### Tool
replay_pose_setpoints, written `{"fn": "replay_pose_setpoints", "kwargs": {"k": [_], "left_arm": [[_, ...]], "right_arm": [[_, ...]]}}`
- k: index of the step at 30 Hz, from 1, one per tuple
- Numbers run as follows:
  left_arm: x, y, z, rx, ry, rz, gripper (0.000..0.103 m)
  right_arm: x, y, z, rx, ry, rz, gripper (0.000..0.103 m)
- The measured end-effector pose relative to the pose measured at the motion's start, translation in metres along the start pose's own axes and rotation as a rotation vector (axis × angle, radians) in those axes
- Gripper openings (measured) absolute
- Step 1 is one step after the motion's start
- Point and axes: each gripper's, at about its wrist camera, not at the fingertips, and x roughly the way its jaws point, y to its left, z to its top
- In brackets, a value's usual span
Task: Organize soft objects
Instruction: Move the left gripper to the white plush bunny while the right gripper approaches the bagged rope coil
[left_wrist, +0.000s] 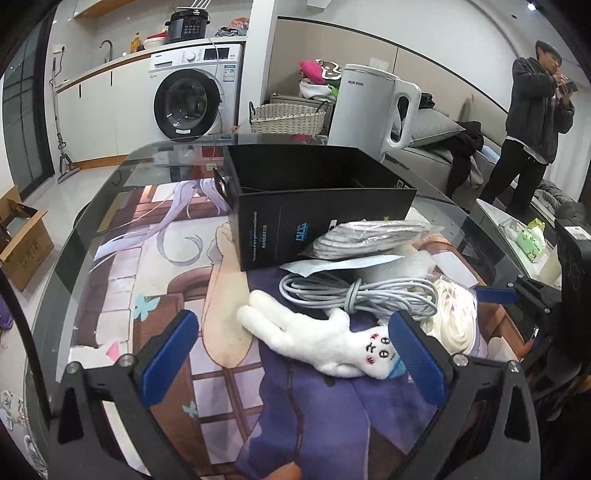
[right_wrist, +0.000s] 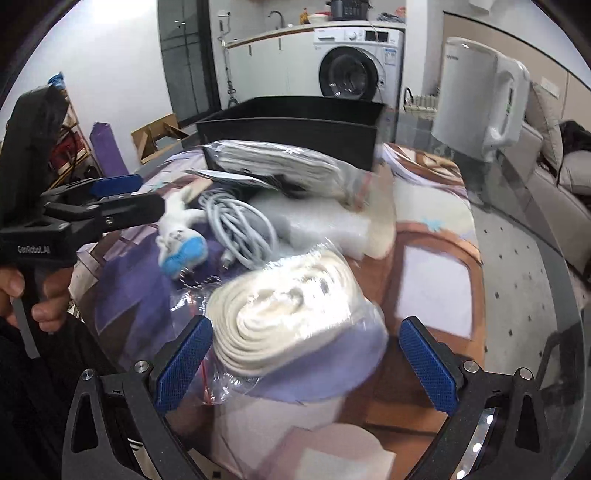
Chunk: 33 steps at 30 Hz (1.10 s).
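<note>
A white plush toy (left_wrist: 325, 341) with a drawn face lies on the printed mat, between the open fingers of my left gripper (left_wrist: 293, 354) and close to the right finger. Behind it sit a coiled grey cable (left_wrist: 354, 293), a bagged grey cloth (left_wrist: 369, 236) and an open black box (left_wrist: 317, 199). My right gripper (right_wrist: 306, 369) is open around a cream rope roll in a clear bag (right_wrist: 295, 314), without touching it. In the right wrist view the plush toy (right_wrist: 181, 236) lies beside the left gripper (right_wrist: 147, 195).
A white kettle (left_wrist: 373, 107) stands behind the box, and white foam (right_wrist: 321, 229) lies beside the cable. The round glass table edge (left_wrist: 92, 206) curves to the left. A person (left_wrist: 532, 125) stands at the far right by a sofa. A cardboard box (left_wrist: 26, 243) sits on the floor.
</note>
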Motion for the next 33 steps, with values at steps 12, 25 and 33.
{"fn": "replay_pose_setpoints", "kwargs": {"k": [12,25,33], "left_arm": [[0.005,-0.001,-0.001,-0.005,0.025,0.005,0.103],[0.011,0.003,-0.002,-0.005,0.046,0.022,0.103],[0.014,0.004,-0.003,0.001,0.053,0.026,0.103]], "right_arm": [[-0.023,-0.04,-0.001,0.151,-0.072,-0.027,0.103],[0.014,0.002,0.015,0.122,-0.018,-0.036,0.102],[0.018,0.005,0.012,0.097,0.004,-0.114,0.102]]}}
